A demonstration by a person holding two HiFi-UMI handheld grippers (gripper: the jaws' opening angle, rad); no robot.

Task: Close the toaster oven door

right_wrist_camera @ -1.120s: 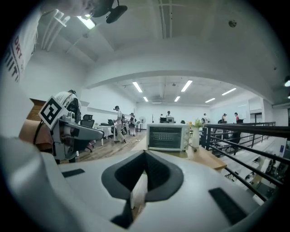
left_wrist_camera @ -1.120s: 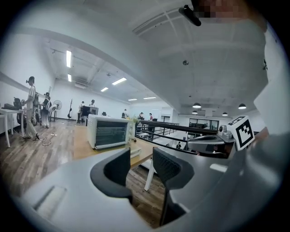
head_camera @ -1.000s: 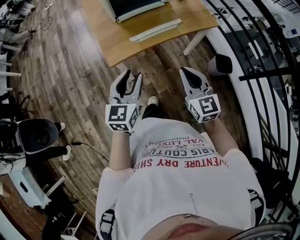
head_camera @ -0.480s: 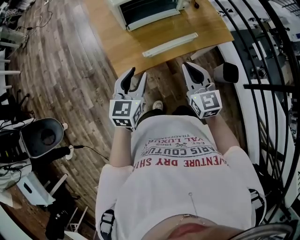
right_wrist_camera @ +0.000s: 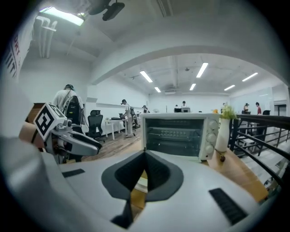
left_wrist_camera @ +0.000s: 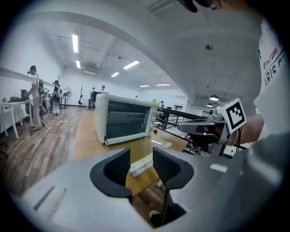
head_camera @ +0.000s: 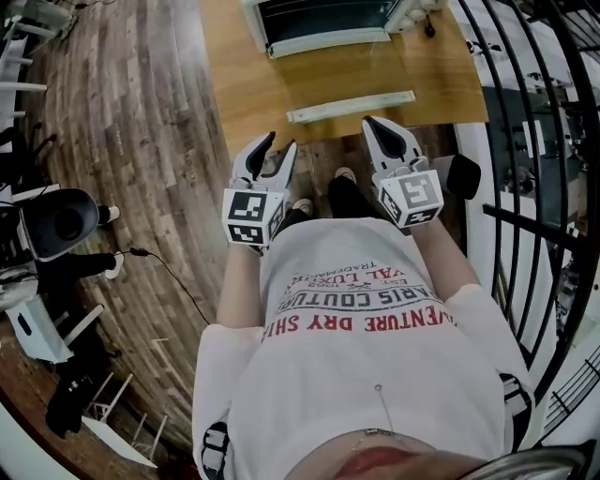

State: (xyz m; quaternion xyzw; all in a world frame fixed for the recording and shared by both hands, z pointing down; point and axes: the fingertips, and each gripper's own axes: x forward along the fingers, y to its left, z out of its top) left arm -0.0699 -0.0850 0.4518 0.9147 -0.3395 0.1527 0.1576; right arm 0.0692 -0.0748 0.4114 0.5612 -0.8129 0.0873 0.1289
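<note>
wooden table (head_camera: 246,89) with toaster oven (head_camera: 323,26), long white strip (head_camera: 352,106) near its front edge

White lettered T-shirt (head_camera: 366,394), grey left gripper (head_camera: 277,146), right gripper (head_camera: 371,126)

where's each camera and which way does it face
Head view: on the head, looking steeply down at table, toaster oven, left gripper, right gripper, shirt, forearms.
Left gripper view: rides the left gripper, faces the toaster oven past open jaws; right gripper beside.
Right gripper view: rides the right gripper, faces the toaster oven past shut jaws; left gripper beside.
All share the toaster oven.
</note>
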